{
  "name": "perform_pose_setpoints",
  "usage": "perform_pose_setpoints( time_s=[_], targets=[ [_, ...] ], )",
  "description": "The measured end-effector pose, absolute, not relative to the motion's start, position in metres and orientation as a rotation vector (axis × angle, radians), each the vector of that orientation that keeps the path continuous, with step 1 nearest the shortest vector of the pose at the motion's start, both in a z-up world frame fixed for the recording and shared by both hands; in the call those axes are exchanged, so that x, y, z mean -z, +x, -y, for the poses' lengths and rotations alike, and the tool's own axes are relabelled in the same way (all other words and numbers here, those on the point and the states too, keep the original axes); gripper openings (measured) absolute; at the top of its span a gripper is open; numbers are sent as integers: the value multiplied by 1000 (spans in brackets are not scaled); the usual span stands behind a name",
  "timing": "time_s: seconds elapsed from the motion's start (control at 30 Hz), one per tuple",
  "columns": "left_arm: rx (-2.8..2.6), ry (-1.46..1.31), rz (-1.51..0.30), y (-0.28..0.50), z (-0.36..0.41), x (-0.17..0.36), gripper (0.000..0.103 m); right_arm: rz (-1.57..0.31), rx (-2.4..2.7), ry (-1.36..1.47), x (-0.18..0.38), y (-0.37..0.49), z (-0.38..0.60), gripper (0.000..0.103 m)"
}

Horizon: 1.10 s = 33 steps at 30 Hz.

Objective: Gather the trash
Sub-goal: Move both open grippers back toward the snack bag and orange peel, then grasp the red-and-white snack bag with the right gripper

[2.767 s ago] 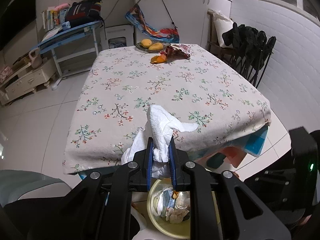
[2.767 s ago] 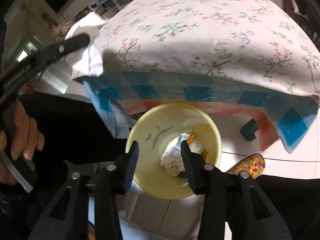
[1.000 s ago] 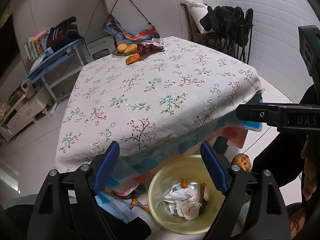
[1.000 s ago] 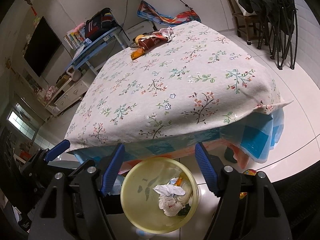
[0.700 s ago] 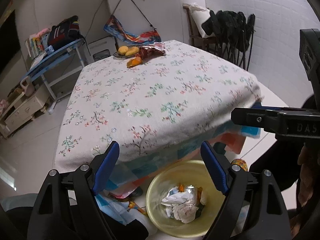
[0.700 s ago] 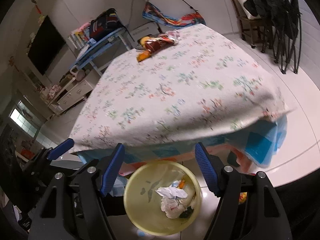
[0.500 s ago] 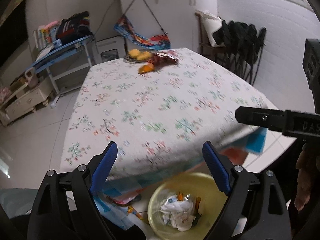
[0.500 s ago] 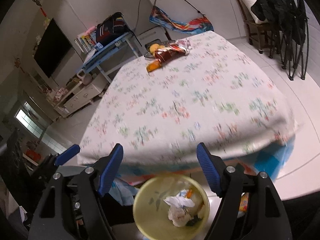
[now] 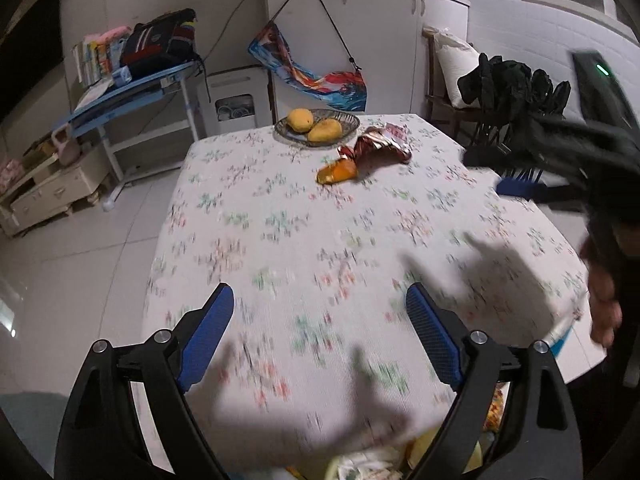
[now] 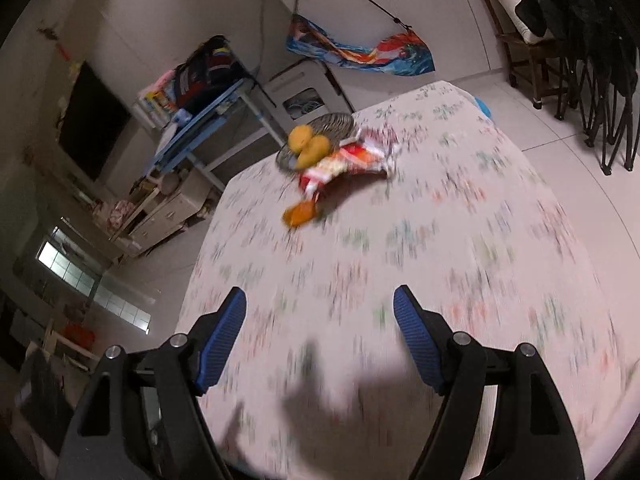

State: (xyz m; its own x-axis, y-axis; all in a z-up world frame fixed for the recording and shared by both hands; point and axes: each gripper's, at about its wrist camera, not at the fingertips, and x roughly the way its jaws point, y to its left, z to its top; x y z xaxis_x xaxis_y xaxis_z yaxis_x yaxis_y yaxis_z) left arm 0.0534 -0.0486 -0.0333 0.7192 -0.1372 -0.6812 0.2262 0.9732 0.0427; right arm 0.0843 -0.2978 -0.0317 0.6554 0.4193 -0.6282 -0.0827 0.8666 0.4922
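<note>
- Both pairs of blue-padded fingers stand wide apart with nothing between them: the left gripper (image 9: 320,336) and the right gripper (image 10: 320,328) each hang empty above the near part of the table (image 9: 280,240), touching nothing.
- Below the left gripper, at the very bottom of the left wrist view, the rim of the yellow bin (image 9: 424,450) peeks out from under the table's near edge, with crumpled white paper (image 9: 360,466) in it.
- Over on the right of the left wrist view, the right gripper shows blurred, one blue pad out over the table's right side, with the person's hand (image 9: 604,300) below it.
- Far ahead of both grippers, near the table's far edge, lies the trash not yet collected: a crumpled red snack wrapper (image 9: 380,144) and, just in front of it, a smaller orange wrapper (image 9: 338,172).
- Just behind the wrappers sits a wire fruit bowl (image 9: 348,120) holding two yellow mangoes (image 9: 316,126).
- A floral tablecloth (image 10: 440,260) covers the table; its pattern is smeared by motion blur in both views.
</note>
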Motion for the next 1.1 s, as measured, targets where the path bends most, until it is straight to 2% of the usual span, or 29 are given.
perform_pose_setpoints(
  time_s=[0.1,0.33,0.57,0.6,0.67,0.87,0.93,1.0,1.03,1.1],
  targets=[
    [207,125,-745,81,48,32,85,-823,-263,406,25,135,289,77],
    [241,99,-767,143,50,33,85,-903,-189,335,41,223,275,78],
    [286,136,-799,193,67,50,85,-972,-126,231,68,259,273,78],
    [296,147,-805,201,69,52,85,-972,-138,220,68,261,275,76],
    [308,158,-819,217,77,58,85,-980,-156,191,69,260,278,62],
    [365,190,-862,256,105,73,85,-975,-240,100,70,251,290,53],
    [376,222,-875,264,114,79,85,-967,-269,109,70,243,296,47],
    [379,259,-888,271,122,85,84,-959,-292,116,71,237,300,34],
    [380,264,-897,273,124,88,82,-956,-309,127,72,234,302,32],
    [380,266,-920,278,126,93,63,-947,-326,152,73,231,305,29]
  ],
)
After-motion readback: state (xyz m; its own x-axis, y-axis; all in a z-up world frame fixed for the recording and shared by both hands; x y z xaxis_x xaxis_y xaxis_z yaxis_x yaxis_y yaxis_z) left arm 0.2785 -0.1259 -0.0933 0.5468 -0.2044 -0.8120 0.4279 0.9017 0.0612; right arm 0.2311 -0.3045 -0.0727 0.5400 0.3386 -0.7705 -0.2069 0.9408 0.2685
